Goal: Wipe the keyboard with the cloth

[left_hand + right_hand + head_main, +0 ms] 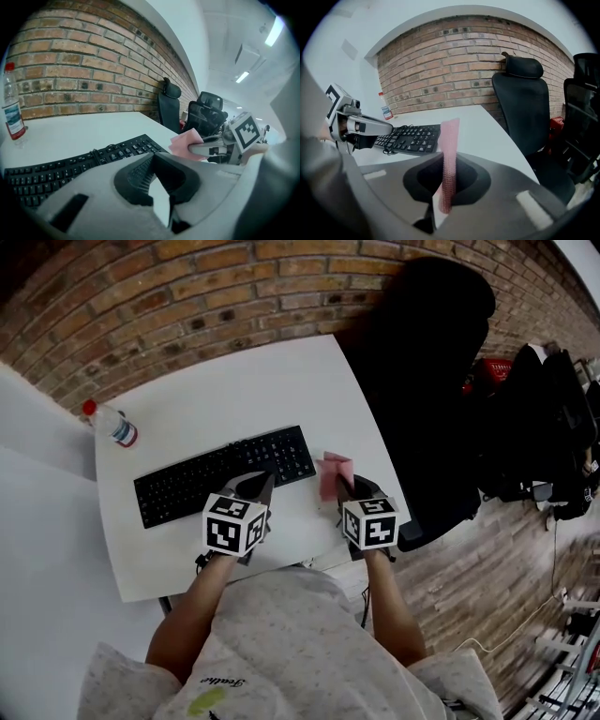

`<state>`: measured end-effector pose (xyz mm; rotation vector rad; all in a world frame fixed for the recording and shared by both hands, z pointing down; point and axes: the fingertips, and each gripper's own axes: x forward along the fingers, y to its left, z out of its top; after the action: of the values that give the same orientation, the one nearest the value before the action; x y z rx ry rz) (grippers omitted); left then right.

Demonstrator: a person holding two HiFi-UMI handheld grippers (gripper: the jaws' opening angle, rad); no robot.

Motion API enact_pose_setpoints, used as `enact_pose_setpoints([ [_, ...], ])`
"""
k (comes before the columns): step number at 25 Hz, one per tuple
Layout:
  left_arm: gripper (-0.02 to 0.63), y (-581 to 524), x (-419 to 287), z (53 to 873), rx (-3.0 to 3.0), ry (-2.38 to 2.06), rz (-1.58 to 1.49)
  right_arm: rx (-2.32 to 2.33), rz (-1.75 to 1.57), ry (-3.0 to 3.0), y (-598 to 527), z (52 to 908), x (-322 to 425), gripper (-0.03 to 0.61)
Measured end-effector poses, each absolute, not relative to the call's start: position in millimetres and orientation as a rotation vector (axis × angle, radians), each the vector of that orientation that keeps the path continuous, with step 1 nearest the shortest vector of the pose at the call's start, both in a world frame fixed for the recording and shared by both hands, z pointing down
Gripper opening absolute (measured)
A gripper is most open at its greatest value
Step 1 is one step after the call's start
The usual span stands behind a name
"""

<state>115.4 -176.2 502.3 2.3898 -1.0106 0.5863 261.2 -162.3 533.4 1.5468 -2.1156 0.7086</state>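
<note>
Right tongs (343,487) pinch the pink cloth (333,474) beside the keyboard (187,486); left tongs (265,483) pressed together, empty

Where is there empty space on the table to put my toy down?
The biggest bare patch of table lies between the keyboard and the brick wall, right of the bottle. A smaller strip fronts the keyboard's left end. Crowded: the near edge, with left gripper, right gripper and cloth.

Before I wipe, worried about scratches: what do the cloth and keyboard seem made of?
The cloth looks like soft pink textile, matte, with a fine waffle-like weave showing along its edge. The keyboard seems black plastic, matte, with separate moulded keys and pale legends.
</note>
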Motion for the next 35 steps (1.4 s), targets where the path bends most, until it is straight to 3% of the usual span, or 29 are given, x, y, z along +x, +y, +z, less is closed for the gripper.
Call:
enact_pose_setpoints([
  [35,-0.003,-207.7,81.3,503.8,2.135,-1.421,0.393,1.238,0.790,-2.310,-250.9,546.1,221.6,0.023],
])
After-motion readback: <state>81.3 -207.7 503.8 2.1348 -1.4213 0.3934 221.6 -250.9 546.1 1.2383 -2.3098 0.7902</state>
